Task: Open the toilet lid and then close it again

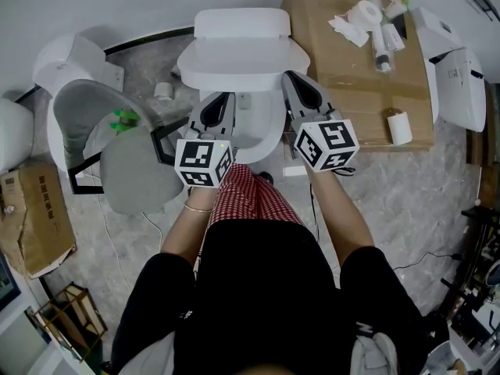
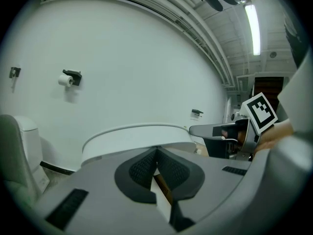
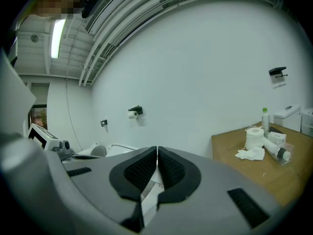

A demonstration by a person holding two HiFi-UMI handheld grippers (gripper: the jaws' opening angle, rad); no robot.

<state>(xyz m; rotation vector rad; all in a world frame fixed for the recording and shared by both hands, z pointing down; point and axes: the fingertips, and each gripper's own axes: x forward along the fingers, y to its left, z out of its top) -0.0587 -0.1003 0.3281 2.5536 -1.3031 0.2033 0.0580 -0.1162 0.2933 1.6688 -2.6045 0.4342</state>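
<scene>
Currently: toilet lid (image 1: 242,62) lies down over the bowl, directly ahead. Left gripper (image 1: 218,100) and right gripper (image 1: 292,78) sit near its front edge, jaws pressed together, nothing between them. Judgement: lid likely rigid, smooth, light plastic, hinged at rear; lift under the front lip.

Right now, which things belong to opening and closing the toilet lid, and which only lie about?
For the job: white plastic toilet lid; left gripper; right gripper, both shut, empty.
Lying about: white paper roll; brown cardboard sheet; clear plastic bottle.
</scene>
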